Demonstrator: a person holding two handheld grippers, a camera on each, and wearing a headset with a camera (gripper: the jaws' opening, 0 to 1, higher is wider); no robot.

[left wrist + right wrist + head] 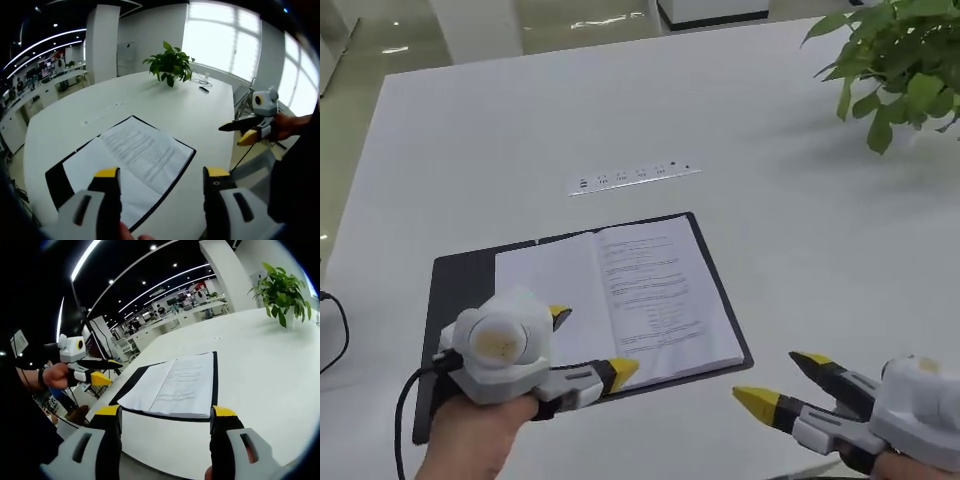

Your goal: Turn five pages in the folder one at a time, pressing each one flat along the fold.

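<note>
Folder [650,290] lies at ten o'clock from the right gripper [777,378], closer to the left gripper [592,342]; both are wide open and empty.

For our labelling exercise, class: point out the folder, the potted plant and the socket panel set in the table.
folder [460,290], head view, bare black cover left of the pages.
potted plant [900,60], head view, leaves near its middle.
socket panel [633,177], head view, middle of the strip.

folder [455,290]: matt black cover | pages [650,290]: white paper | table [500,120]: smooth, white, faint sheen
</note>
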